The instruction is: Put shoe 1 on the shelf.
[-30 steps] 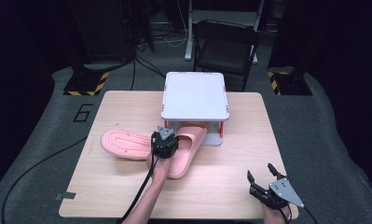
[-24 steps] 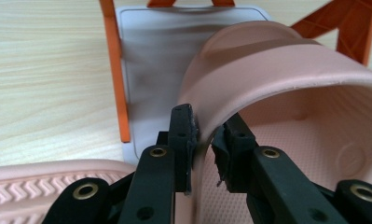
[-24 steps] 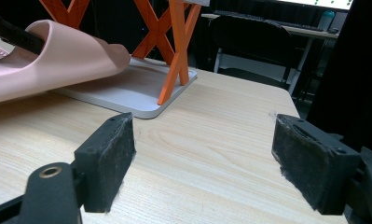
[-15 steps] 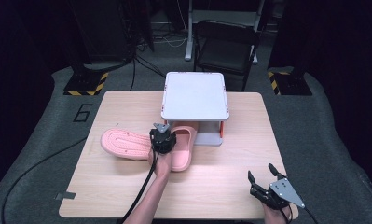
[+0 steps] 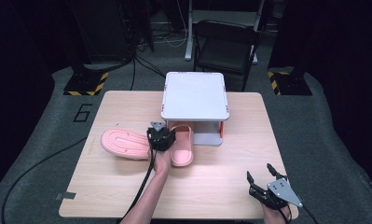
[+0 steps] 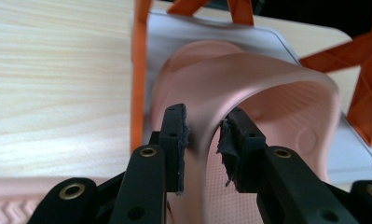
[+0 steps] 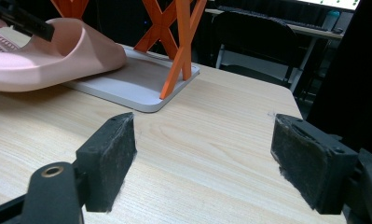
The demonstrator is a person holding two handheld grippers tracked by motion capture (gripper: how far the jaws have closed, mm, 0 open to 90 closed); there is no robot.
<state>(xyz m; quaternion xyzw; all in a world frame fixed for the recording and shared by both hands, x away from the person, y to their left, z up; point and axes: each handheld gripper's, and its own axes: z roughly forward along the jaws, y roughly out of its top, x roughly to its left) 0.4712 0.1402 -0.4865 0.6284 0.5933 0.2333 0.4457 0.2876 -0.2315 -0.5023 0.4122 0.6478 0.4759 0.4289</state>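
Observation:
A pink slipper (image 5: 182, 148) lies with its toe end on the lower plate (image 6: 174, 32) of a small white rack (image 5: 195, 95) with orange legs. My left gripper (image 5: 161, 136) is shut on that slipper's strap (image 6: 267, 88), one jaw inside the strap and one outside; in the left gripper view the gripper (image 6: 203, 133) pinches the strap's near edge. A second pink slipper (image 5: 123, 143) lies sole-up on the table to the left. My right gripper (image 5: 259, 171) rests open near the front right edge, its jaws (image 7: 204, 140) wide apart over bare wood.
The wooden table (image 5: 127, 196) has free room in front and to the right of the rack. An orange cross-brace (image 7: 179, 46) stands on the rack's grey plate (image 7: 132, 81). A black chair (image 5: 228, 46) stands behind the table.
The left gripper has carried the held slipper away from the person and straightened it, so its toe now sits under the rack's top. The right gripper has stayed put.

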